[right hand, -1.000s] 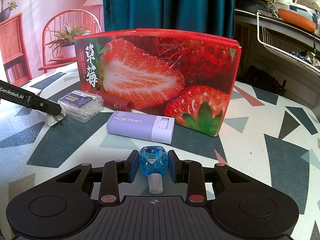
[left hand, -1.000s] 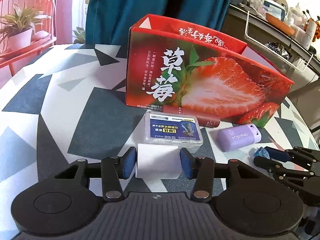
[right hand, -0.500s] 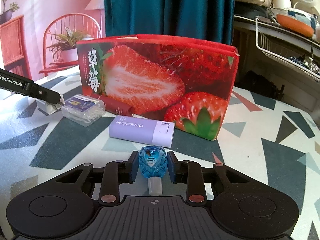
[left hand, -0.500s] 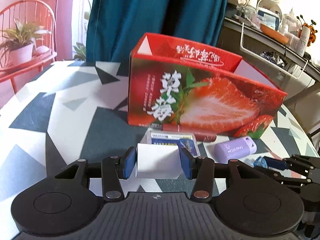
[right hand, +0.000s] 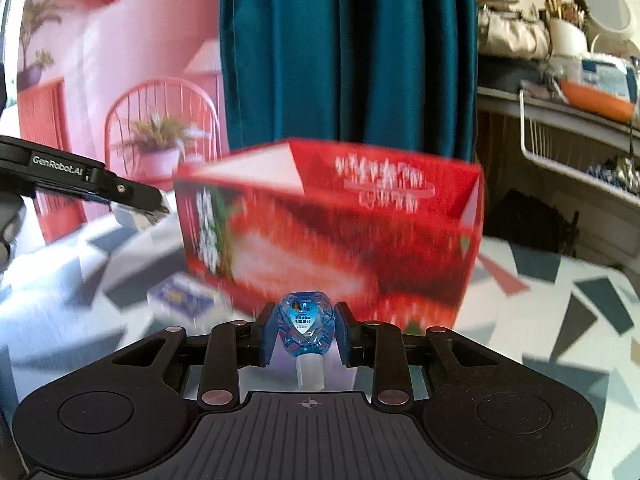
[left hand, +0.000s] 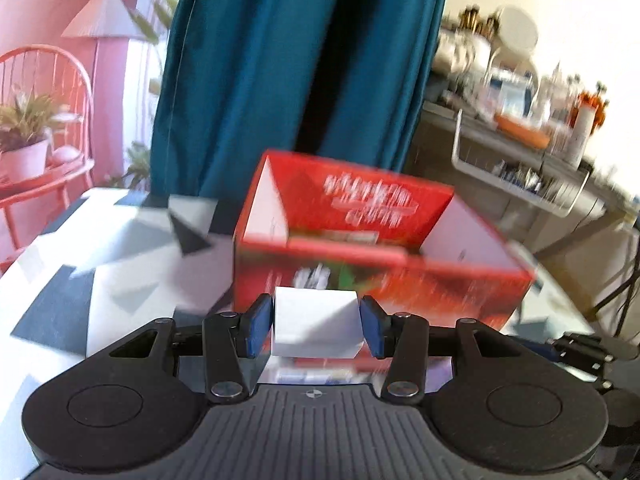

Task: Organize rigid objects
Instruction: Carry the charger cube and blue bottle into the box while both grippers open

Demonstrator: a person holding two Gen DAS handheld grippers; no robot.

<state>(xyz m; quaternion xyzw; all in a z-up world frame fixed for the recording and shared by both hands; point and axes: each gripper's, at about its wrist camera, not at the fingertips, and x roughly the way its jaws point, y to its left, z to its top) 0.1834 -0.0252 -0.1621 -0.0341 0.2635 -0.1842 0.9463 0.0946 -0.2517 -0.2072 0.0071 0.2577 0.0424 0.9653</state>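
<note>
the left gripper (left hand: 316,326) has its blue pads pressed against both sides of a white block (left hand: 315,327), held clear of the patterned table (left hand: 80,280). the right gripper (right hand: 306,334) is pinched narrow on a small faceted blue bottle (right hand: 306,326) with a pale cap at its near end.

from the left wrist view the open top of the red strawberry box (left hand: 376,256) shows plainly, with white inner walls and a red back flap with blurred white lettering; the box sits just past the block. low at the right edge the tips of the other gripper poke in.

the right wrist view gives the box's (right hand: 332,240) long strawberry-printed face instead, and a clear case with a blue label (right hand: 182,300) lying on the table beside the box's left corner. it also shows the left gripper from the side, high at the left, the white block (right hand: 134,216) in its tip above the table (right hand: 580,320).
</note>
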